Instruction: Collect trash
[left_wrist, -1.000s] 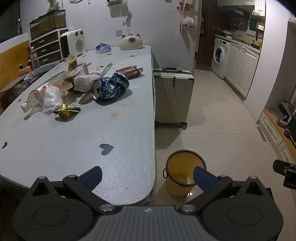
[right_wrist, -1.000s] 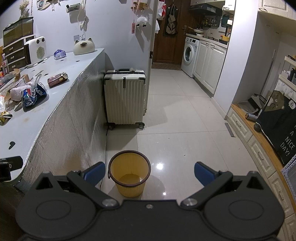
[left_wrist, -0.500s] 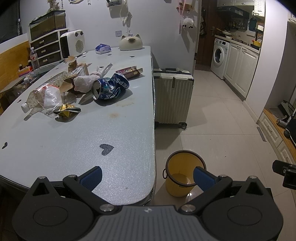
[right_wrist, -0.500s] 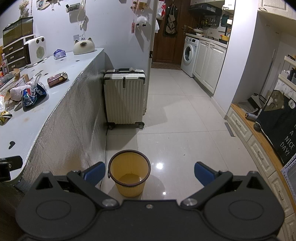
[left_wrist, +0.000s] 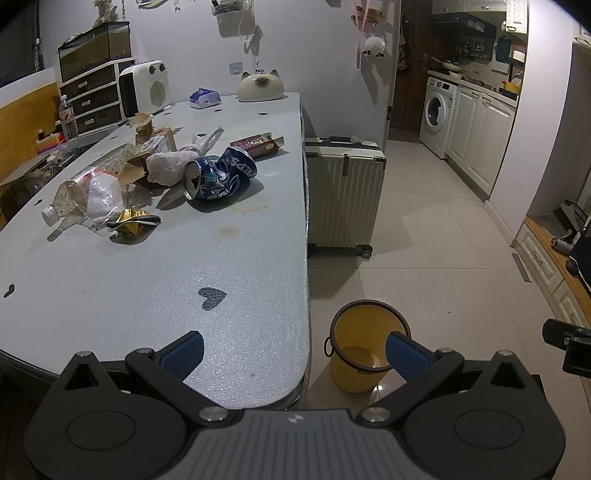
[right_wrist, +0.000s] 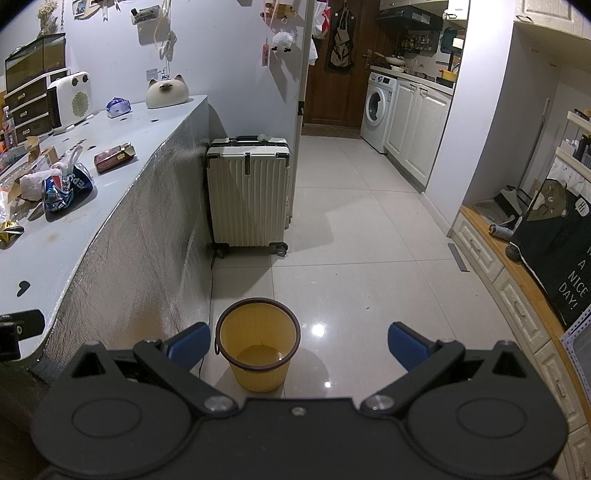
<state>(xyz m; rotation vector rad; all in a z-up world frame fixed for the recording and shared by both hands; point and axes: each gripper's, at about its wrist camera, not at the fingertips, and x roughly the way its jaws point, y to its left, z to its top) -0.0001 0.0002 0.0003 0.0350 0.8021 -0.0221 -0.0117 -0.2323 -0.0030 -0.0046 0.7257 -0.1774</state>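
Note:
A pile of trash lies on the grey table (left_wrist: 155, 295): a crushed blue soda can (left_wrist: 218, 177), a gold wrapper (left_wrist: 131, 223), a clear plastic bottle (left_wrist: 77, 197), a crumpled white bag (left_wrist: 168, 166) and a dark red box (left_wrist: 258, 146). On the floor by the table's near corner stands a yellow bin (left_wrist: 360, 354), empty, also seen in the right wrist view as the bin (right_wrist: 258, 350). My left gripper (left_wrist: 293, 350) is open over the table's near edge, far from the trash. Above the floor, my right gripper (right_wrist: 297, 339) is open with the bin between its fingers' lines.
A cream suitcase (left_wrist: 343, 192) stands against the table's end. At the table's back are a white heater (left_wrist: 144, 86), a cat-shaped ornament (left_wrist: 260, 86) and a tissue pack (left_wrist: 203, 98). White cabinets (right_wrist: 417, 125) and a washing machine (right_wrist: 378, 107) line the right wall.

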